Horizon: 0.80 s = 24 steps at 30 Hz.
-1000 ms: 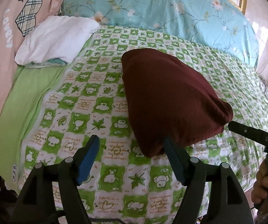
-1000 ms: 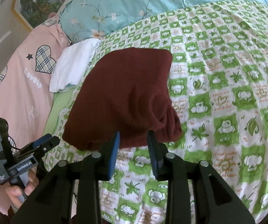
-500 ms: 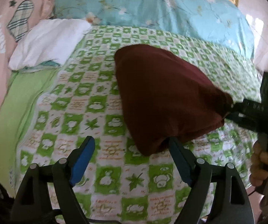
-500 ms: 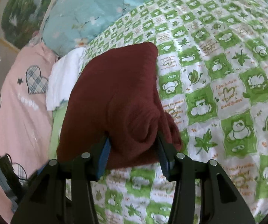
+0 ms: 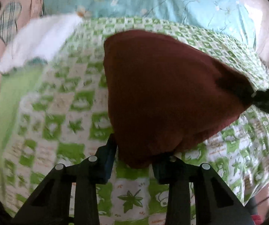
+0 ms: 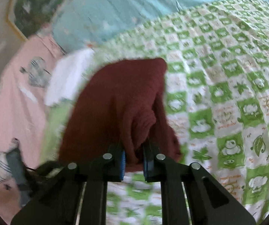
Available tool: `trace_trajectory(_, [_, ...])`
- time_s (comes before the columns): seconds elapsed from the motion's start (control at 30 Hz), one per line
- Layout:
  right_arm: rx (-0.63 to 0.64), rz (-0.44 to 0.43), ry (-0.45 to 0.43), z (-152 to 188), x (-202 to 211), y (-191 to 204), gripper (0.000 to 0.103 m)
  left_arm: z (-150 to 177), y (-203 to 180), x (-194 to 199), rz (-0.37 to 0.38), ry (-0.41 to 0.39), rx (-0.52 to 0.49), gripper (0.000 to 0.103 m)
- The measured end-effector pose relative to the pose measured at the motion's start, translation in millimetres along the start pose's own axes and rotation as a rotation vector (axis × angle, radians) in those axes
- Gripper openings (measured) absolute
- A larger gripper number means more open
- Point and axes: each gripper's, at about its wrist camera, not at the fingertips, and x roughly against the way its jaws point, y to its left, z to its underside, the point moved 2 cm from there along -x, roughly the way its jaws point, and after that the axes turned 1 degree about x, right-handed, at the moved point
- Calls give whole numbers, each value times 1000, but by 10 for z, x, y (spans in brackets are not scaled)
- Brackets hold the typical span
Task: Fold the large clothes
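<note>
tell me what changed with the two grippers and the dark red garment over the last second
Both grippers moved in on the dark red garment and are closing on its near corners. The left gripper, wide open a second ago, now has a corner between its fingers. The right gripper now pinches a bunched fold. The garment has stayed on the green checked bedspread, the white folded cloth beside it.

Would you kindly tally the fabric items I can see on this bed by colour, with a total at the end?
Maroon: 1, the folded garment, with both grippers closing on its near corners
White: 1, the folded cloth
Green-and-white check: 1, the bedspread
Light blue floral: 1, the quilt
Pink: 1, the heart-print bedding
Total: 5
</note>
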Motion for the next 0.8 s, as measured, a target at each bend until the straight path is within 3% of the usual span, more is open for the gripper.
trace_trajectory(0.13, [-35, -3, 12, 76, -116, -145, 15, -14, -42, 25, 10, 2, -10, 32])
trace_trajectory(0.27, [-58, -34, 20, 62, 29, -150, 27, 16, -61, 70, 2, 8, -19, 32])
trace_trajectory(0.37, [-20, -6, 0, 104, 213, -113, 38, 48, 8, 182, 44, 13, 4, 48])
trace_trajectory(0.43, [11, 12, -14, 145, 313, -76, 47, 98, 54, 288, 39, 6, 8, 64])
trace_trajectory(0.53, [57, 32, -24, 242, 425, -23, 57, 192, 131, 396, 36, 10, 19, 76])
trace_trajectory(0.63, [132, 61, -6, 403, 486, 47, 69, 327, 215, 458, 39, 30, 40, 82])
trace_trajectory(0.8, [223, 91, 27, 654, 556, 92, 75, 536, 294, 497, 49, 68, 53, 82])
